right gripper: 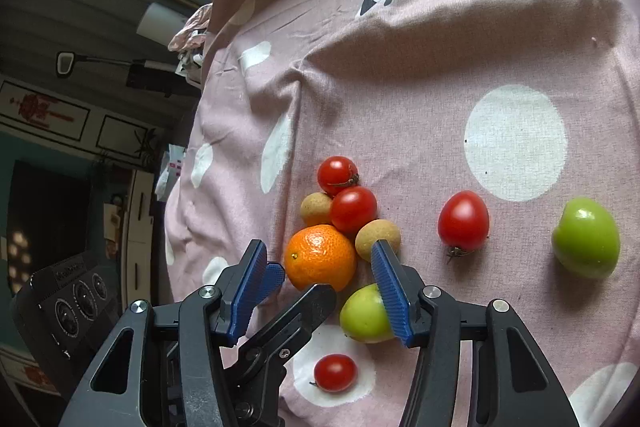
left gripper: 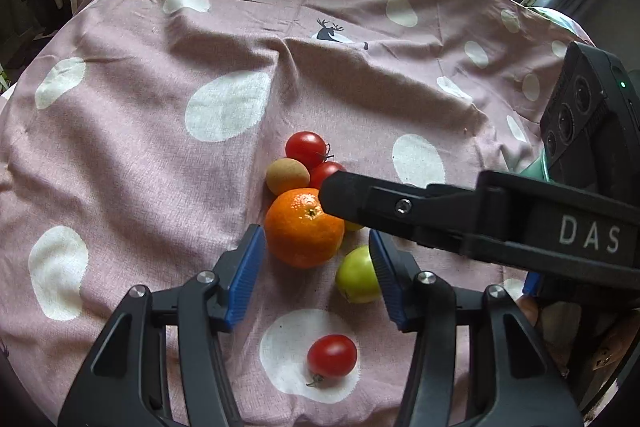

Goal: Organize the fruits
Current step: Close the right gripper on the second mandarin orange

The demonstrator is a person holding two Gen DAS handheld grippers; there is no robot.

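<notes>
An orange lies on the pink dotted cloth in a cluster with two red tomatoes and two tan longans. A green fruit lies just beside it, a small red tomato nearer. My left gripper is open with the orange between its fingertips. My right gripper is open and empty, above the orange and green fruit. A further red tomato and green fruit lie to the right.
The right gripper's black finger crosses the left wrist view over the cluster. The left gripper's finger reaches into the right wrist view below the orange. The cloth's edge drops off at the left. Windows stand behind.
</notes>
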